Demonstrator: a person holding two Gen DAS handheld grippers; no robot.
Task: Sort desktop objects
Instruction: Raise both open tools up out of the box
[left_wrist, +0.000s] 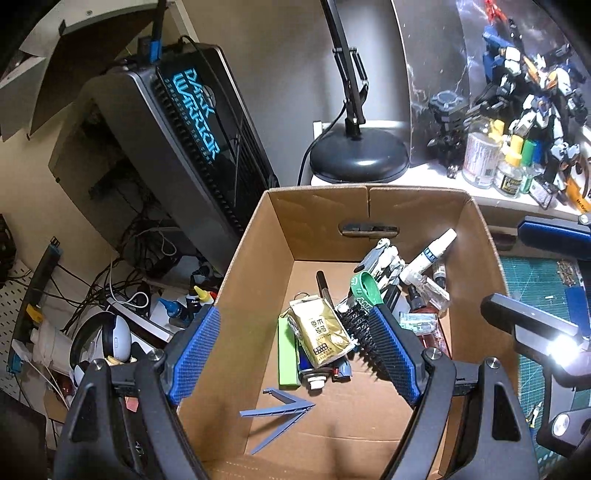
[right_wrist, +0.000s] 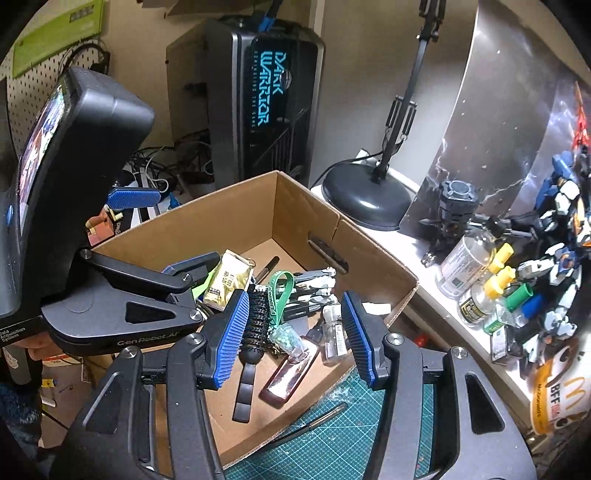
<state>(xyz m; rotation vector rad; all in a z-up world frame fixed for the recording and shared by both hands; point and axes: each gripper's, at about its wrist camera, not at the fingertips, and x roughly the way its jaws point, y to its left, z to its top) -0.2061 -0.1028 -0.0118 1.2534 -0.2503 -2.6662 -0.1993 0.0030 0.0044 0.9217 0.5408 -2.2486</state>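
Hovering: left gripper (left_wrist: 295, 350), jaws wide apart, empty, over cardboard box (left_wrist: 258, 236)
Right gripper (right_wrist: 295, 332): jaws parted, empty
Hairbrush (right_wrist: 255, 332): in box, at nine o'clock of green strap (right_wrist: 282, 291)

Home hobby desk, robot models (left_wrist: 532, 92), cutting mat (right_wrist: 332, 435), computer tower (left_wrist: 177, 147)

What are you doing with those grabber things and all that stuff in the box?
A person is tidying desk things into a cardboard box. A hairbrush, a gold packet, small bottles and tools already lie inside. The left gripper and right gripper both hang above the box, fingers apart and holding nothing.
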